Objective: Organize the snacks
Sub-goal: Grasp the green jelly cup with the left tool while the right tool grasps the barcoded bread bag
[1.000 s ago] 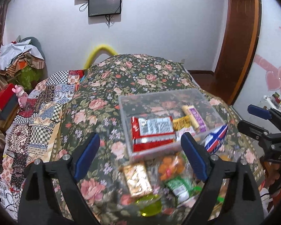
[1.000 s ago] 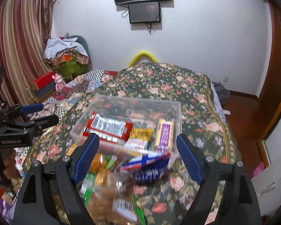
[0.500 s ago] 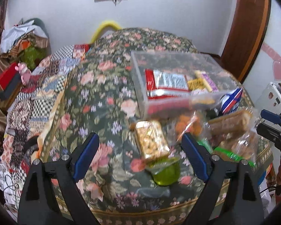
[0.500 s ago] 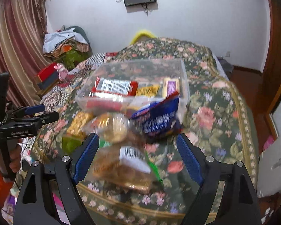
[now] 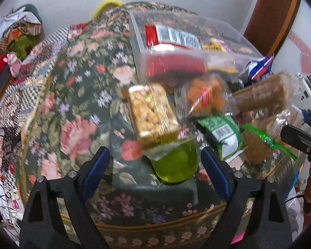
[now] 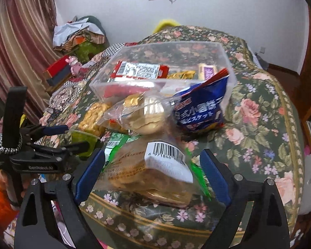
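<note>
Both grippers sit lower than before | left gripper (image 5: 155, 164) spread around green jelly cup (image 5: 175, 164), untouched | right gripper (image 6: 152, 174) opening, barcoded biscuit pack (image 6: 153, 176) between fingers, long axis left-right, near end blurred | clear box (image 6: 228, 62) far

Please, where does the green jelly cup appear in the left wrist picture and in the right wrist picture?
Left wrist: green jelly cup low centre, between the left claw fingers.
Right wrist: left of centre, behind the left claw.
Shared landmark: clear snack box, beyond the cup in both.
</note>
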`<state>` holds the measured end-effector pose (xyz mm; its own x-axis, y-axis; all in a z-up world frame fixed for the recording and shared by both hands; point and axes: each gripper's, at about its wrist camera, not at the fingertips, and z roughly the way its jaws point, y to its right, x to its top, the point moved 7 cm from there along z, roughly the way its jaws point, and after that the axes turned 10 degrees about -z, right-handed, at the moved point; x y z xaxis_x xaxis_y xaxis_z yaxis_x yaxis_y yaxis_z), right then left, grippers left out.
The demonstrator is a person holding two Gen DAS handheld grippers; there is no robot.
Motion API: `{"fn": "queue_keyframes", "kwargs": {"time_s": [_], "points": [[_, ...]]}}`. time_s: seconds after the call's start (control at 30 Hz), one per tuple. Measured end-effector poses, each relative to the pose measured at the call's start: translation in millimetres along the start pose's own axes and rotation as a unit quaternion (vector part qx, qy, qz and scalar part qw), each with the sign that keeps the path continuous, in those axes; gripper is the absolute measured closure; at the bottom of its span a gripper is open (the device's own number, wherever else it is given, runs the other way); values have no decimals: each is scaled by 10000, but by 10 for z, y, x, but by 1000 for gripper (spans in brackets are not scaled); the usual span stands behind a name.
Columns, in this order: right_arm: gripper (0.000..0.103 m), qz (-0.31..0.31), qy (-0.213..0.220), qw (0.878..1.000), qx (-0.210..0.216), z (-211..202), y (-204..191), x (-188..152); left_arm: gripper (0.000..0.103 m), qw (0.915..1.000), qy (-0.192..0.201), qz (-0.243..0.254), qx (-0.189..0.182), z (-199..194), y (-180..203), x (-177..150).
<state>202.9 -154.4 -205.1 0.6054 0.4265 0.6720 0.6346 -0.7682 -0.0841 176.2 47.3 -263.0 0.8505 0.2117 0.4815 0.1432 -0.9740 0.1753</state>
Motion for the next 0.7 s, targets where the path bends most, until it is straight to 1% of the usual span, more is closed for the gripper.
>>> {"fn": "queue_keyframes", "kwargs": {"time_s": [0.1,0.27,0.33,0.37,0.4,0.5,0.6,0.67,0.7], "points": [[11,-42,4,10000,-88,28,-6,-14,14,10000,-75,-25,-5,87,3,-66],[11,14,-25,10000,0,51,9,-25,25,9999,32,-131,-75,103,25,-61],[10,52,-87,9999,78,76,17,-45,37,9998,58,-163,-120,113,42,-49],[10,76,-134,9998,82,101,22,-50,40,9997,61,-161,-151,122,53,-44],[10,88,-215,9997,42,140,37,-74,46,9997,74,-158,-184,116,71,-48],[11,155,-243,9996,-5,165,62,-105,46,9997,106,-133,-193,100,99,-59],[21,251,-126,9996,28,89,99,-105,47,9995,91,-155,-253,70,104,-83],[36,307,-67,9995,61,28,122,-99,47,9995,94,-157,-256,36,101,-90],[39,337,-52,9994,96,5,132,-100,47,9995,103,-158,-252,15,97,-98]]}}
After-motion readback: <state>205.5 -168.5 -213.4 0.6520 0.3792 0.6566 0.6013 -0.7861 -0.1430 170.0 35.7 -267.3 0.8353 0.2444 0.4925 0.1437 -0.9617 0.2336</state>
